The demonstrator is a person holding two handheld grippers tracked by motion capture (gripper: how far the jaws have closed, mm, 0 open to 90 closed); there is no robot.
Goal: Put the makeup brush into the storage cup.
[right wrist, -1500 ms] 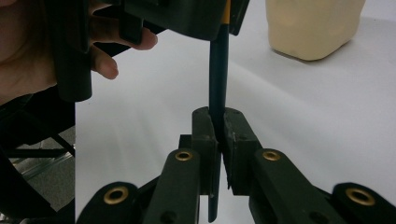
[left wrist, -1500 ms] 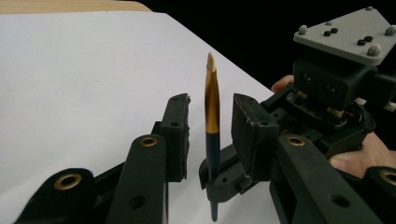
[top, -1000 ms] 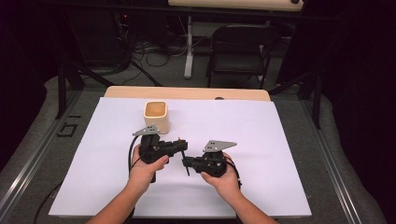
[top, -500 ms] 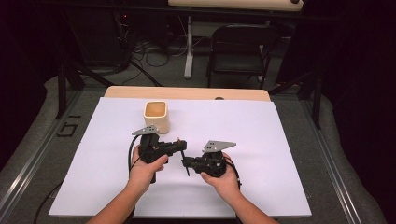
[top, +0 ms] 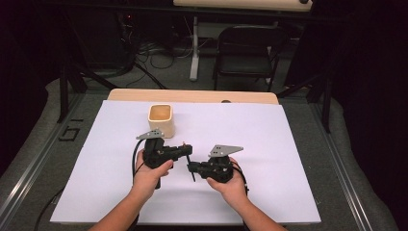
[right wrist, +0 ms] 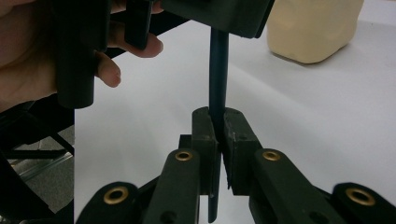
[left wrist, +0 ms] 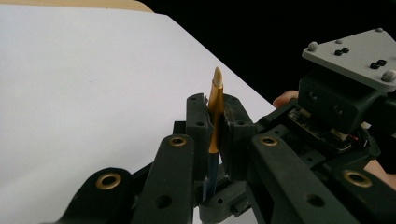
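Mid-frame in the high view, we judge a handover or pull-apart step: left gripper [top: 185, 150] and right gripper [top: 192, 168] both clamp one pen [left wrist: 215, 114] above the tabletop [top: 288, 144]; next, one releases or pulls away.

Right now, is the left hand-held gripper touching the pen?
Touching. The left gripper view shows the left hand-held gripper with both pads pressed against the pen.
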